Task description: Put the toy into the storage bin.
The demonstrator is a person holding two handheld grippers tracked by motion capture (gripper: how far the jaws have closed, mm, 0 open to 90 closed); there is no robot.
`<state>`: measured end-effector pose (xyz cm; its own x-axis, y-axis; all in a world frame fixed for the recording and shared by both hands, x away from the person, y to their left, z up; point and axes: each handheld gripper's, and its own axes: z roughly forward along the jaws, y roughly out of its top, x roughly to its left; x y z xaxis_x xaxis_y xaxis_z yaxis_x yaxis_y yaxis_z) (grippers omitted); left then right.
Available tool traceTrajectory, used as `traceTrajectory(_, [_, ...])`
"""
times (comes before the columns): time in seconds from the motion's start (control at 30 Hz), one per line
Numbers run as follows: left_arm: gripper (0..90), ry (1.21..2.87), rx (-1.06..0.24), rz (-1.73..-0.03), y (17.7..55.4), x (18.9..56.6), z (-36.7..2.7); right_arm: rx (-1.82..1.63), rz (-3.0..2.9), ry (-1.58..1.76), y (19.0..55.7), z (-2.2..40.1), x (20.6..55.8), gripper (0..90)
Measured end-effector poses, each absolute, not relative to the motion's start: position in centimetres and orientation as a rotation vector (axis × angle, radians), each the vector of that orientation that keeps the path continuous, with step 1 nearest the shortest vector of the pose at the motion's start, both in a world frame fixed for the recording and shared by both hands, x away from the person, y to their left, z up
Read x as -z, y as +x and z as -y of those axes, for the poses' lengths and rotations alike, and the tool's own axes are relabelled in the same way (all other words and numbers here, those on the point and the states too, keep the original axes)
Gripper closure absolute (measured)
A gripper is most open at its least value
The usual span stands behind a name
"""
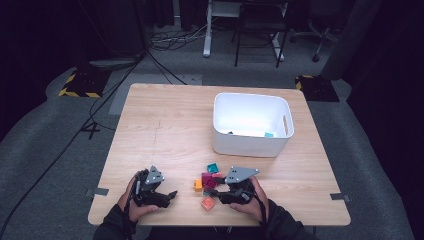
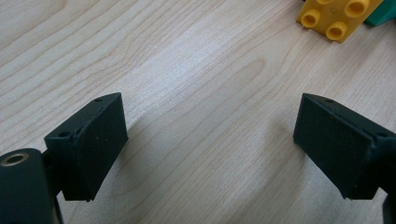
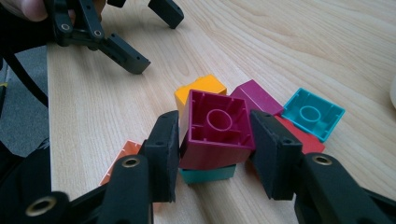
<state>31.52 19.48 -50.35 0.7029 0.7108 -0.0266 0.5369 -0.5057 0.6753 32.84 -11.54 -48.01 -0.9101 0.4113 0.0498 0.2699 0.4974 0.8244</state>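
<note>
Two grippers work near the desk's [image 1: 165, 125] front edge. The right gripper [image 3: 215, 154] has its jaws clamped on a magenta block [image 3: 215, 128] atop the block cluster. The left gripper [image 2: 210, 140] rests with jaws apart over bare wood, a yellow block [image 2: 336, 16] beyond.

A white bin [image 1: 252, 126] sat at my one o'clock on the wooden table [image 1: 165, 125]; a teal block [image 1: 269, 134] lay inside it.
</note>
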Motion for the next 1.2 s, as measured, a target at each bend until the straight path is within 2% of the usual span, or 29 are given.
traceTrajectory(0.27, [10.0,2.234,-0.334,-0.947,31.5,50.3,-19.5,-1.403,-2.58,0.598,32.8,11.8,47.9,59.1])
traceTrajectory(0.73, [10.0,2.236,-0.333,-0.945,31.5,50.3,-19.5,-1.436,-2.537,0.585,32.8,12.9,46.9,59.3])
traceTrajectory(1.2, [10.0,2.235,-0.331,-0.948,31.5,50.3,-19.5,-1.508,-2.343,0.677,33.3,18.0,42.8,59.4])
